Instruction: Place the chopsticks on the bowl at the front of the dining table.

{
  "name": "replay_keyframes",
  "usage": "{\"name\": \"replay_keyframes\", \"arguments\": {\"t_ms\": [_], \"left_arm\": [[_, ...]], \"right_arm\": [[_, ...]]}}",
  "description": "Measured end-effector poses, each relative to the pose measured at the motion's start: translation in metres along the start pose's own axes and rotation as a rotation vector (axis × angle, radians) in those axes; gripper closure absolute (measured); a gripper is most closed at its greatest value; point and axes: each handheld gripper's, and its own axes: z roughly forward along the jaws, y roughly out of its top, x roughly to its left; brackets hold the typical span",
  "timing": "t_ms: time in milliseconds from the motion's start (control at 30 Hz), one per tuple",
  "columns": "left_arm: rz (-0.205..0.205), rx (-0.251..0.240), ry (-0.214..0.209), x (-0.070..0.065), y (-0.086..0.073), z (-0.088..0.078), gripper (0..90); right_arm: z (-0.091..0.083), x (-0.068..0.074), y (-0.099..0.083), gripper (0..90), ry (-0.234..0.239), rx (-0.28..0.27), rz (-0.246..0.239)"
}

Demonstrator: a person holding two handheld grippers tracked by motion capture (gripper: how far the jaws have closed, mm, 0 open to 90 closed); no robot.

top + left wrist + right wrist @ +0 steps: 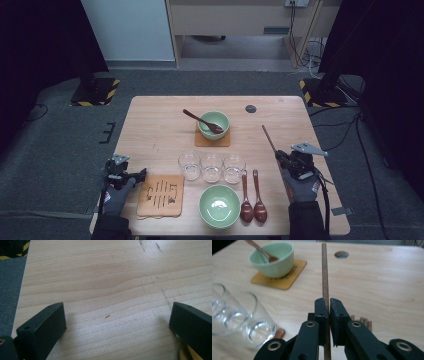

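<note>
Right gripper (pixel 286 159) clenched on a single dark wooden chopstick (pixel 269 139), jaws pinching it near its lower part; stick points up and away across the desk (pixel 150 125), raised off the surface on the right side. Same grip seen in right gripper view: right gripper (pixel 328 305) closed tight on the chopstick (pixel 324 272), stick running straight up the frame; lower end cut off by the bottom edge. More stick ends (pixel 362 321) poking out behind the right jaw, mostly hidden, count unclear.

Left gripper (pixel 134 176) parked at the near-left desk edge, just beside the wooden coaster (pixel 161 195). In left gripper view, left gripper (pixel 117 315) released, jaws wide apart over bare wood, nothing between them; right jaw cut off by the frame, a sliver of something orange-brown below it, too little to identify.

Rest of layout: far green bowl (pixel 214 124) on its coaster (pixel 212 140) with a wooden spoon (pixel 202 120) inside. Three clear glasses (pixel 211 167) in a row mid-desk. Near green bowl (pixel 220 205) at the front edge, two wooden spoons (pixel 253 197) just right of it. Glasses (pixel 242 317) blurred and cropped at the left of right gripper view; a spoon tip (pixel 279 333) barely visible under them. Round grommet (pixel 250 108) at the far side.
</note>
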Motion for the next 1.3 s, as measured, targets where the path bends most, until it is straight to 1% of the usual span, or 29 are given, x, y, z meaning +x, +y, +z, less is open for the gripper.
{"name": "replay_keyframes", "arguments": {"t_ms": [233, 433, 600, 667, 800, 967, 1100, 1167, 1200, 1233, 1300], "left_arm": [[0.000, 0.000, 0.000, 0.000, 0.000, 0.000, 0.0], [0.000, 0.000, 0.000, 0.000, 0.000, 0.000, 0.0], [0.001, 0.000, 0.000, 0.000, 0.000, 0.000, 0.0], [0.001, 0.000, 0.000, 0.000, 0.000, 0.000, 0.0], [0.001, 0.001, 0.000, 0.000, 0.000, 0.000, 0.0], [0.001, 0.001, 0.000, 0.000, 0.000, 0.000, 0.0], [0.001, 0.001, 0.000, 0.000, 0.000, 0.000, 0.0], [0.001, 0.001, 0.000, 0.000, 0.000, 0.000, 0.0], [0.001, 0.001, 0.000, 0.000, 0.000, 0.000, 0.0], [0.001, 0.001, 0.000, 0.000, 0.000, 0.000, 0.0], [0.001, 0.001, 0.000, 0.000, 0.000, 0.000, 0.0]], "right_arm": [[-0.006, -0.004, 0.025, 84.8, -0.005, -0.061, 0.018], [-0.006, -0.002, 0.042, 84.8, -0.003, -0.091, 0.009], [-0.003, 0.006, 0.057, 84.8, 0.011, -0.107, -0.012], [-0.002, 0.008, 0.063, 84.8, 0.020, -0.117, -0.008], [0.000, 0.014, 0.076, 84.8, 0.027, -0.134, -0.018], [0.002, 0.025, 0.093, 84.8, 0.037, -0.153, -0.032], [0.007, 0.037, 0.106, 84.8, 0.055, -0.165, -0.043], [0.011, 0.042, 0.110, 84.8, 0.059, -0.166, -0.049], [0.011, 0.042, 0.110, 84.8, 0.059, -0.166, -0.049], [0.016, 0.048, 0.115, 84.8, 0.066, -0.168, -0.055], [0.017, 0.050, 0.116, 84.8, 0.067, -0.168, -0.058]]}}
